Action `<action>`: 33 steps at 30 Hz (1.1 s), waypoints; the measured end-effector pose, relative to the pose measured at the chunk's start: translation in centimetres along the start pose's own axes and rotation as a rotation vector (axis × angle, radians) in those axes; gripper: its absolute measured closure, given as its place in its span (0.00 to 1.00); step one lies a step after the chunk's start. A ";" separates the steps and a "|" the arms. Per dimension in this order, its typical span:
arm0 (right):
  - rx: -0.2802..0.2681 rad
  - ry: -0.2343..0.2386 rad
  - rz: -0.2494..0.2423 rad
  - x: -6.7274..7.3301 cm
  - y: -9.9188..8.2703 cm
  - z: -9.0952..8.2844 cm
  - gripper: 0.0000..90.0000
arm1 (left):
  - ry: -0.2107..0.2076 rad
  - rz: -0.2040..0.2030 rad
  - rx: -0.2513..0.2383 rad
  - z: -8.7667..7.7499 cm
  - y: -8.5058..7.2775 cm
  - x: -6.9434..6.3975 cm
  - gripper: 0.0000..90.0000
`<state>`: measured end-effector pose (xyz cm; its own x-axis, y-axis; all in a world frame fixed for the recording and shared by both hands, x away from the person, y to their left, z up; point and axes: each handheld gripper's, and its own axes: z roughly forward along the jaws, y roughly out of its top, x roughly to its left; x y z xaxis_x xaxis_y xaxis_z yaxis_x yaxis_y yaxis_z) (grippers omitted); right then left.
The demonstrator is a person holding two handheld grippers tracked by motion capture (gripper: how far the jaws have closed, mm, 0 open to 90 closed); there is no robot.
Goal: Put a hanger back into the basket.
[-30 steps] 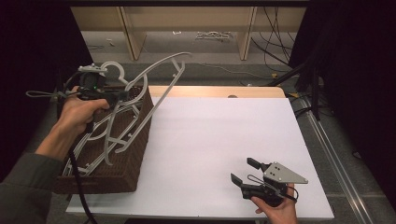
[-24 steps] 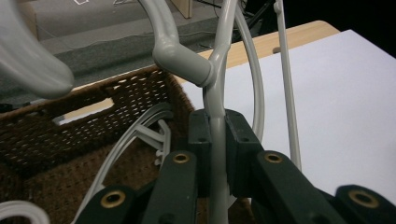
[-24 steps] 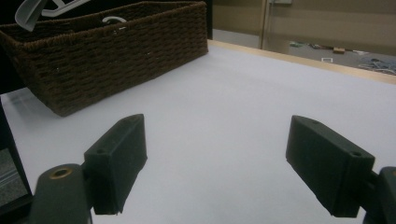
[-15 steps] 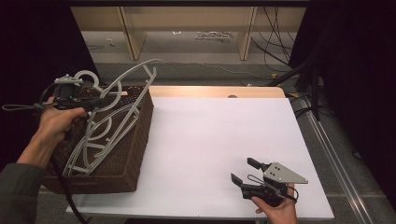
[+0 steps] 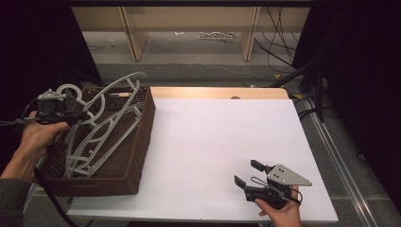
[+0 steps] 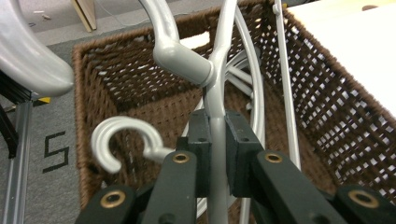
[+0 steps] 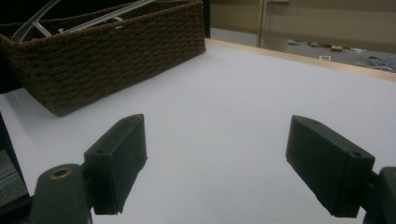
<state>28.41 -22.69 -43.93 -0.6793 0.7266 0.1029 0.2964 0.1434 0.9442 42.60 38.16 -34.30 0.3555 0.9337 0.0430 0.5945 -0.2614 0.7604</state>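
A brown wicker basket (image 5: 142, 137) stands at the table's left edge with several grey plastic hangers (image 5: 101, 137) leaning in it. My left gripper (image 5: 80, 116) is above the basket's left side, shut on the neck of one grey hanger (image 6: 215, 88), whose stem runs between the pads (image 6: 201, 140). A second hanger's hook (image 6: 116, 137) curls just left of the jaws. My right gripper (image 5: 246, 173) rests near the table's front right, open with nothing between its fingers (image 7: 119, 158). From there the basket (image 7: 116, 60) sits at the far left.
The white table top (image 5: 217, 137) stretches between basket and right gripper, with a wooden strip along its far edge (image 5: 213, 92). Beyond the table are wooden shelf legs (image 5: 132, 33) and cables on the floor (image 5: 279, 33).
My left gripper has moved left and down with the hanger, lowering it further into the basket. The right gripper has stayed where it was.
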 end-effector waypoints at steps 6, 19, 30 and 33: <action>0.007 -0.018 -0.014 0.0 0.0 0.0 0.24 | 0.000 -0.005 0.041 0.4 -1.8 0.6 0.91; -0.003 -0.003 -0.003 0.0 0.0 0.0 0.24 | -0.002 0.056 0.123 2.8 -2.6 -0.9 0.91; 0.007 -0.019 -0.016 -0.1 0.0 0.0 0.24 | 0.091 0.097 0.217 5.5 -3.1 -0.4 0.91; -0.004 -0.005 -0.008 -0.1 -0.1 0.1 0.24 | 0.103 0.112 0.239 5.8 -3.2 -0.4 0.91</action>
<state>28.50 -22.71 -44.03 -0.6781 0.7290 0.0938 0.2886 0.1467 0.9462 44.75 37.21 -40.57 0.3603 0.9126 0.1932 0.7133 -0.4030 0.5734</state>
